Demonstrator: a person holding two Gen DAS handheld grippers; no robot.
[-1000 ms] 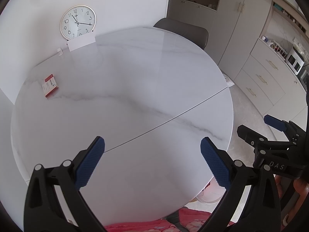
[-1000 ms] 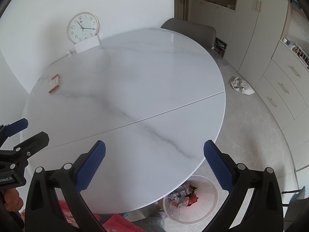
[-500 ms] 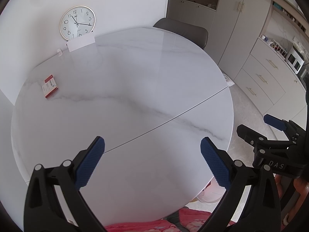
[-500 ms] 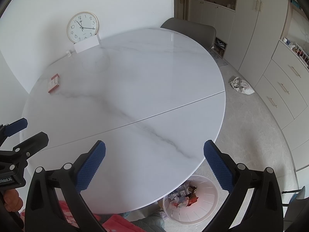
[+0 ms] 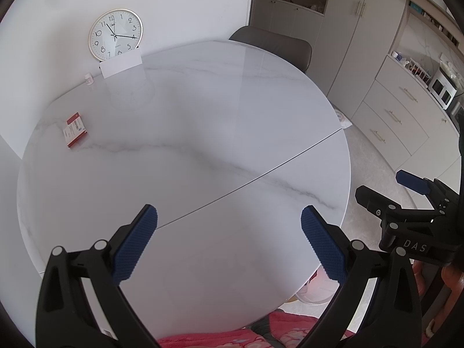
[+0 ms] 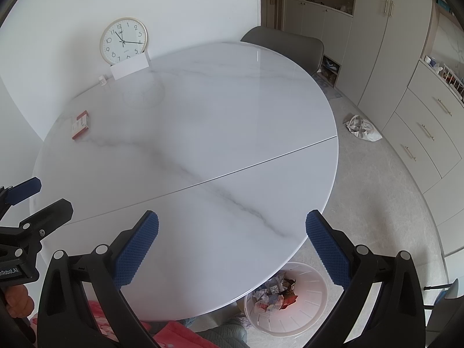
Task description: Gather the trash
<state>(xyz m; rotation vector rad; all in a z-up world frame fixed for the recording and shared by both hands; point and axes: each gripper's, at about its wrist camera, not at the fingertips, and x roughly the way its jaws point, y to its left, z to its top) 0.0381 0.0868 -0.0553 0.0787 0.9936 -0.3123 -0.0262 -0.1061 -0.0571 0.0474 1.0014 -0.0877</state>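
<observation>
- Trash [image 6: 274, 293] shows only from the right wrist: crumpled wrappers and paper lie inside a white basket [image 6: 293, 319] on the floor, just under the near right edge of the counter [image 6: 203, 133]
- Left wrist view: the left gripper [image 5: 229, 243] hangs over the near part of the round marble counter [image 5: 188, 145], its blue pads spread wide with nothing between them
- Same view: a small red and white box [image 5: 74, 130] lies flat near the far left edge of the counter, well apart from the gripper; a white card [image 5: 121, 64] leans against a round wall clock [image 5: 115, 34] at the far rim
- Same view: the right gripper [image 5: 406, 194] shows side-on at the right edge, off the counter's rim; the basket appears here only as a pale sliver of rim [image 5: 313, 298] below the counter, its contents hidden
- Right wrist view: the right gripper [image 6: 232, 246] is wide open and empty, poised above the counter's near edge, with the basket below and to the right of it
- Same view: the red and white box [image 6: 80, 125] lies at the far left, and the clock [image 6: 123, 41] and card [image 6: 129, 67] at the back
- Same view only: a crumpled pale bag [image 6: 362, 127] lies on the floor by the cabinets, and the left gripper [image 6: 34, 197] enters at the left edge, its fingers apart
</observation>
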